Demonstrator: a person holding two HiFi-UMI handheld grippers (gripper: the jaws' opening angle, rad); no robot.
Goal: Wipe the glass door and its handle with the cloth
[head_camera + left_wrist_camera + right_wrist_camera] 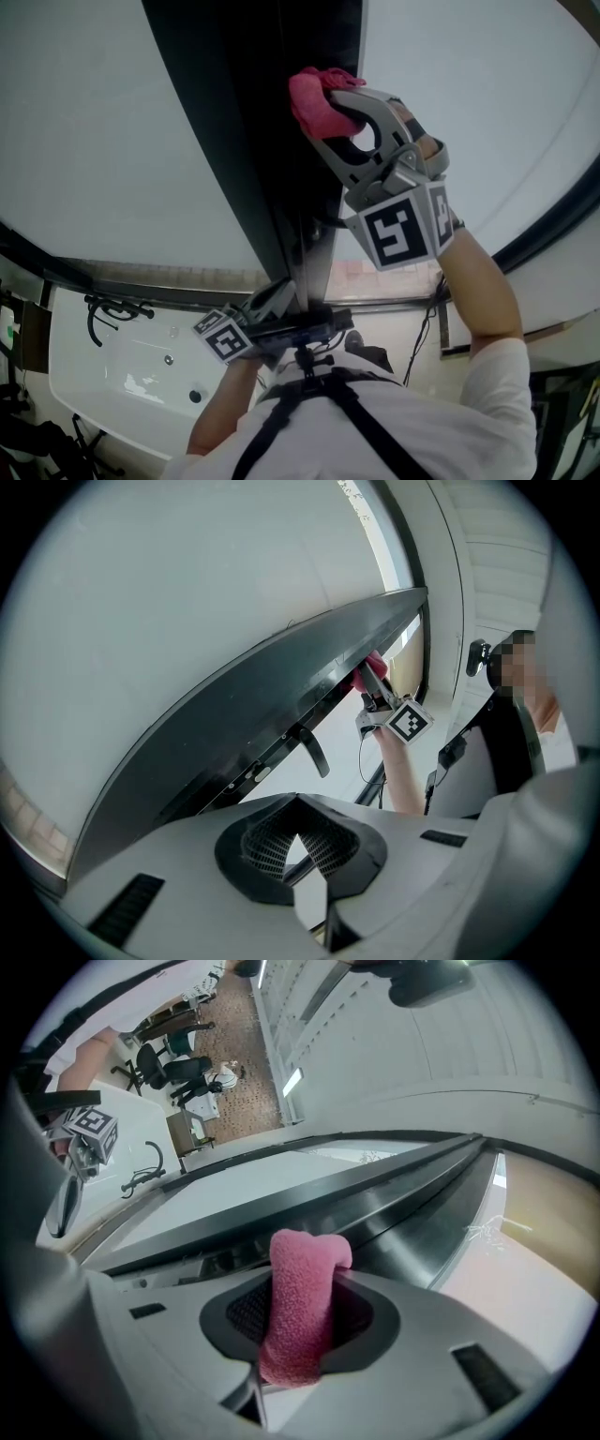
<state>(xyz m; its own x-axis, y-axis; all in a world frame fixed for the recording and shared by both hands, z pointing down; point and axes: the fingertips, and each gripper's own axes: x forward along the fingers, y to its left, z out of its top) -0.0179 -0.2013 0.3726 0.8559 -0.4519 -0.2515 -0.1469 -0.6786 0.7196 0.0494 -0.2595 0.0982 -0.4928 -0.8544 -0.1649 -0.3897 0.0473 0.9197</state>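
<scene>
Pink cloth (300, 1307) is clamped in the right gripper (323, 117) and pressed against the dark door frame (234, 141) for wiping, while the left gripper (295, 808) is held closed, apparently empty.

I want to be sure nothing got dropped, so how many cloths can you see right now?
1. The pink cloth is clamped in the right gripper, up at the dark door frame. The left gripper holds no cloth. Others could lie outside the views.
</scene>
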